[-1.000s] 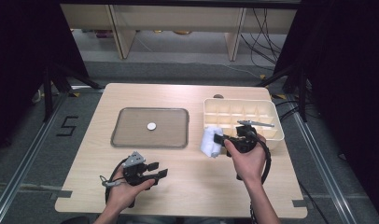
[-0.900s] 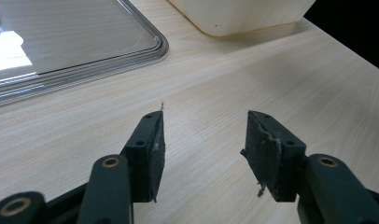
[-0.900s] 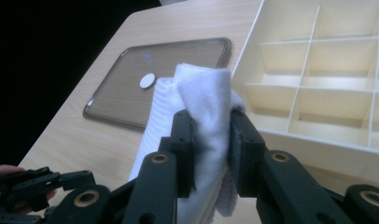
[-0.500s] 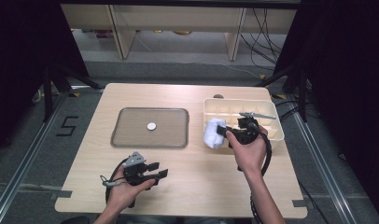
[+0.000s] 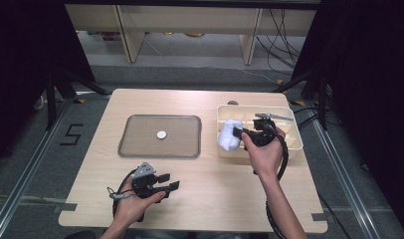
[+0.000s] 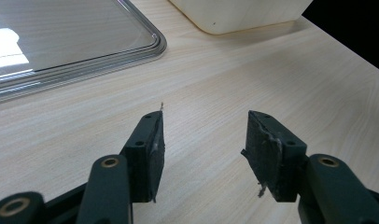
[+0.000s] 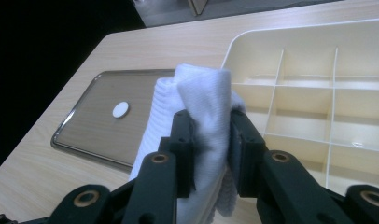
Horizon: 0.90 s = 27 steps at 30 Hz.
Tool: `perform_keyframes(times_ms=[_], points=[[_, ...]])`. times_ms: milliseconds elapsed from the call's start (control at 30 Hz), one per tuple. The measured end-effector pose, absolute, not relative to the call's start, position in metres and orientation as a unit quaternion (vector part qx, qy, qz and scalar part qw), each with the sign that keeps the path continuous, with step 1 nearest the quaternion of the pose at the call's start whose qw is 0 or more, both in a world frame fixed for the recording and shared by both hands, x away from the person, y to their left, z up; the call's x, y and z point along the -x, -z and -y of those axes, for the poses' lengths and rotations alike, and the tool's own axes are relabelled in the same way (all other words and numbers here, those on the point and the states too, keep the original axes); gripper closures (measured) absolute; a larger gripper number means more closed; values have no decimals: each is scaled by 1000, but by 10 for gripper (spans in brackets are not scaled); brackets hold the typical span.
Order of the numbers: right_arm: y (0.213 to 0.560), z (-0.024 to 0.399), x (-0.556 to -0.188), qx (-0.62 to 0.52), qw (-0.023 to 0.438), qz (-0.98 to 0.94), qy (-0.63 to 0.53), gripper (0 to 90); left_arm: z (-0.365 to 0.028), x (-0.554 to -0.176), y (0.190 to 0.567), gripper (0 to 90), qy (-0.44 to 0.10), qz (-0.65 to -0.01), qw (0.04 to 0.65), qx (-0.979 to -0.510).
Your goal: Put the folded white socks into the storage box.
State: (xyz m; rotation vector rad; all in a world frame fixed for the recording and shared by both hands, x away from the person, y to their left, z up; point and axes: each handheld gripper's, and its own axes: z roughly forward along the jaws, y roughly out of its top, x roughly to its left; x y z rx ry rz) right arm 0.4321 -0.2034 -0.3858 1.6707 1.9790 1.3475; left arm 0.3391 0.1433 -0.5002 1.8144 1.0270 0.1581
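My right gripper (image 5: 238,133) (image 7: 211,135) is shut on a folded white cloth (image 5: 229,134) (image 7: 199,112), which bulges out above and below the jaws. The cloth hangs over the left end of the cream divided bin (image 5: 294,135) (image 7: 318,84) at the table's right. A clear flat tray (image 5: 135,144) (image 7: 85,130) lies mid-table with a small white disc (image 5: 161,134) (image 7: 121,109) on it. My left gripper (image 5: 169,182) (image 6: 204,142) rests low near the front edge, open, with bare wood between its pads (image 6: 155,144).
The bin's compartments (image 7: 299,126) look bare inside. Its corner (image 6: 234,18) and the tray's rim (image 6: 145,51) lie beyond my left gripper. A cable loops from each gripper. Dark floor and shelving surround the wooden table (image 5: 210,199).
My right gripper has carried the cloth away from the person and a little to the right, from beside the bin to over its left end. The left gripper has stayed put.
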Motion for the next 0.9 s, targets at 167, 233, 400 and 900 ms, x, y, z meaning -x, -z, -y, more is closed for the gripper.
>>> perform_keyframes(times_ms=[167, 233, 400, 900], points=[[386, 206, -438, -568, 120, -675, -456, 741, -143, -339, 500, 466, -65, -425, 502, -750], [386, 206, -440, -567, 130, -675, -454, 740, -143, -339, 500, 467, -64, -422, 500, -753], [382, 203, -442, -593, 115, -658, -450, 740, -142, -339, 501, 467, -66, -422, 501, -752], [392, 205, -463, -583, 131, -677, -429, 738, -141, -338, 501, 465, -61, -423, 498, -755]])
